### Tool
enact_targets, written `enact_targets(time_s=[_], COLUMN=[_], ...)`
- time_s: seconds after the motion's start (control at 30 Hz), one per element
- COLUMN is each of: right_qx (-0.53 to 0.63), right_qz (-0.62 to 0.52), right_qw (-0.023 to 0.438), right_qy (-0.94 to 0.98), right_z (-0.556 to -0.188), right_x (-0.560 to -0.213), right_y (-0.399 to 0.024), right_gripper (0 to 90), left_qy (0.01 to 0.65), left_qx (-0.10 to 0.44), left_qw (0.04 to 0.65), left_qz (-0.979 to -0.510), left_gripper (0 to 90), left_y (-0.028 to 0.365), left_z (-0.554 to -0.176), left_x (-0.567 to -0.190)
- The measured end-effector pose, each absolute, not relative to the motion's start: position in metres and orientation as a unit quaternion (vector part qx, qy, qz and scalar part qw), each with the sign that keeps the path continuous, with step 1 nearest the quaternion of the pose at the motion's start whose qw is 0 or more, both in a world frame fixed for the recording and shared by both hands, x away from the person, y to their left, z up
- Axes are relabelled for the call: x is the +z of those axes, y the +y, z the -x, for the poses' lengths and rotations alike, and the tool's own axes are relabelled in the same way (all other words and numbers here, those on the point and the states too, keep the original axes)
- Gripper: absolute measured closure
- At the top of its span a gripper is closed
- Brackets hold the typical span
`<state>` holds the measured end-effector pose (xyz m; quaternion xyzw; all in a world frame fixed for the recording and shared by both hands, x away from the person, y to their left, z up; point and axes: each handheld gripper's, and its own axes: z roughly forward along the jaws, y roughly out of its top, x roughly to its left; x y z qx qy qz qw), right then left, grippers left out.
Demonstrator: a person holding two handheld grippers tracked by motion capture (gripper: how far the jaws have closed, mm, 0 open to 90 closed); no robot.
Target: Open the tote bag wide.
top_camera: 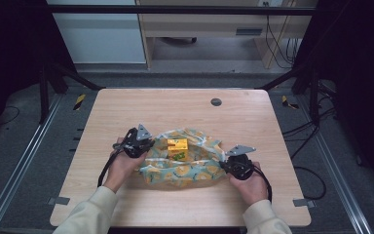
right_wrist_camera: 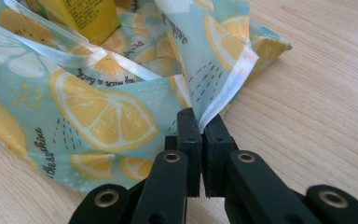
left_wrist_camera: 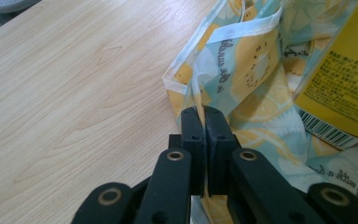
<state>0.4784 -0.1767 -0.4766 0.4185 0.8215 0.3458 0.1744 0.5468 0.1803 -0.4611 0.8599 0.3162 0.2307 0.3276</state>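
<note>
**Both Grippers Pinch Lemon-Print Cloth Around a Yellow Carton**

High view shows a person seated at a wooden table [top_camera: 126, 107], a gripper in each hand, working a lemon-print cloth [top_camera: 185, 168] that lies bunched at the near middle of the tabletop with a yellow carton [top_camera: 177, 145] standing in its hollow. The left gripper [top_camera: 143, 144] sits at the cloth's left edge, the right gripper [top_camera: 226, 165] at its right edge, the two well apart with the carton between them.

From the left gripper view, the jaws are pressed together on a fold of the fabric beside its white hem [left_wrist_camera: 249, 29], the carton's barcode side rising just to the right. The right gripper view tells the same story on the other flank: jaws clamped tight on a hemmed corner, the carton visible beyond a loose ribbon of hem.

How much fabric each pinch actually holds is hard to judge, since the jaws hide the bite; it looks thin on both sides. That is the likely weak point. A pull upward or outward could let the slick hem slide free of one gripper, dropping that side. Uneven pulling might also tip the upright carton against the cloth wall and spill it onto the table.
</note>
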Motion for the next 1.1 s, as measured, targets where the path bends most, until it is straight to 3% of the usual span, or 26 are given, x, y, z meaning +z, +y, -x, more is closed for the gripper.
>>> enact_targets(time_s=[1.1], right_qx=[0.328], right_qz=[-0.415], right_qw=[0.185], right_qy=[0.828], right_z=[-0.471], right_x=[-0.474], right_y=[-0.181], right_gripper=[89.4], left_qy=[0.328], left_qx=[0.234], left_qw=[0.317], left_qz=[-0.859], left_gripper=[87.6], left_y=[0.187], left_z=[-0.543], left_x=[-0.476])
